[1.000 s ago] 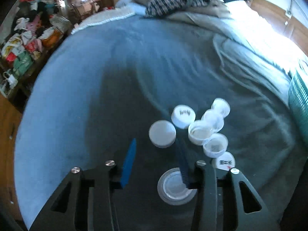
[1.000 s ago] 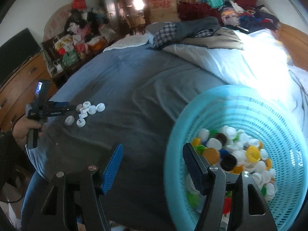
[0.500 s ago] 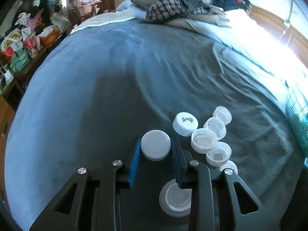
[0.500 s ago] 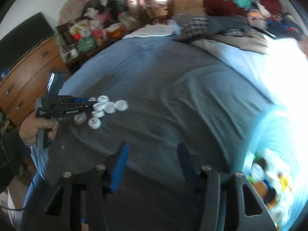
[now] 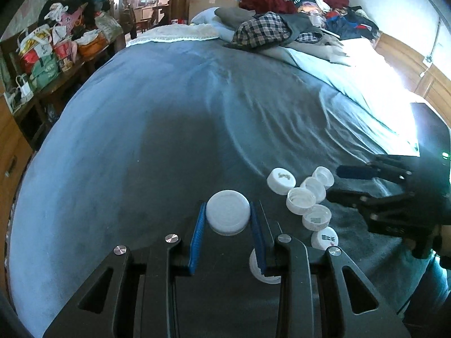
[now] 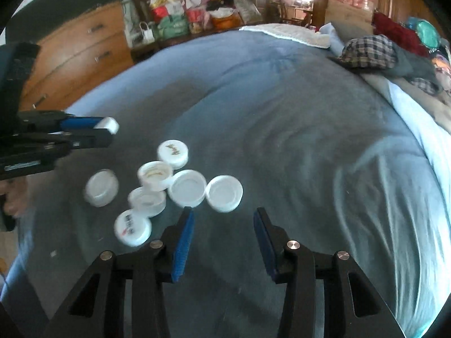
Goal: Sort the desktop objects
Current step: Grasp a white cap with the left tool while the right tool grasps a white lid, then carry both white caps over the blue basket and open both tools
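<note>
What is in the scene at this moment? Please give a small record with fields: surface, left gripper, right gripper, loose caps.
surface: grey-blue bed cover
left gripper: left gripper shut on one white bottle cap, top side up
right gripper: right gripper empty; its jaws have just been closing and stand apart, close to the cluster
loose caps: white cap cluster lying on the cover; several caps open side up, printed cap top side up
</note>
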Available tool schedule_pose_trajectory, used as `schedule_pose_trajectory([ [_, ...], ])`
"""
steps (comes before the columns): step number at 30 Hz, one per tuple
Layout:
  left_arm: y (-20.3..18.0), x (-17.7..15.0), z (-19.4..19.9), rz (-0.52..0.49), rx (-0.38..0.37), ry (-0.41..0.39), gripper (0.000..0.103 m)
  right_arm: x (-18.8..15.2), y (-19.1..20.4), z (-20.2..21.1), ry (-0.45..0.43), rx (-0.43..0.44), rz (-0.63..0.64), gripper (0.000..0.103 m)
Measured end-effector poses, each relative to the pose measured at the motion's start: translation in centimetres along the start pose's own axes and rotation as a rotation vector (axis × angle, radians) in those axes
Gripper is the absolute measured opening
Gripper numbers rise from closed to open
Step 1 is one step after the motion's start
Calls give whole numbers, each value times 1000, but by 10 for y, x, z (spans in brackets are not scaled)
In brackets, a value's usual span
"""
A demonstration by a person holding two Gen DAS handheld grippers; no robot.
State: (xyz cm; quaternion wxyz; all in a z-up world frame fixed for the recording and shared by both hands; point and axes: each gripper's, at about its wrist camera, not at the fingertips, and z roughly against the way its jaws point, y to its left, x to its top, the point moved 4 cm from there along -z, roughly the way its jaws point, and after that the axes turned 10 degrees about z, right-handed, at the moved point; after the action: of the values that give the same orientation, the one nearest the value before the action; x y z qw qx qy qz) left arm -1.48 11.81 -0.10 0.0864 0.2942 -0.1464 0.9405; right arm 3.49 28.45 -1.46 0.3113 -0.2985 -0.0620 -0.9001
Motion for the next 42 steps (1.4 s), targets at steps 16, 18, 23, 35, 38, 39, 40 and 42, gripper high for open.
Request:
schedule_pose_trajectory([
  [16,-29,-5,39,6,-20,-73,27,-5,3,45,-45,-26,-96,32],
  [18,-38,-7,48,6,-30,-81,27,-8,6,71,-81,-43,-126,32],
  [23,-69,-12,72,-14,-52,-115,27,-20,10,132,-148,-88,-166,32],
  [35,-178,-2,125,-125,-217,-191,27,-50,-2,247,-251,-213,-201,32],
  [38,-202,1,131,-150,-243,-198,27,-61,-10,269,-270,-245,-220,32],
  [39,-211,2,132,-161,-251,-200,27,-65,-13,276,-275,-256,-227,32],
  [40,-218,3,134,-171,-256,-201,27,-71,-16,285,-279,-272,-234,32],
  [42,-235,4,136,-194,-270,-201,27,-80,-24,300,-290,-295,-253,32],
])
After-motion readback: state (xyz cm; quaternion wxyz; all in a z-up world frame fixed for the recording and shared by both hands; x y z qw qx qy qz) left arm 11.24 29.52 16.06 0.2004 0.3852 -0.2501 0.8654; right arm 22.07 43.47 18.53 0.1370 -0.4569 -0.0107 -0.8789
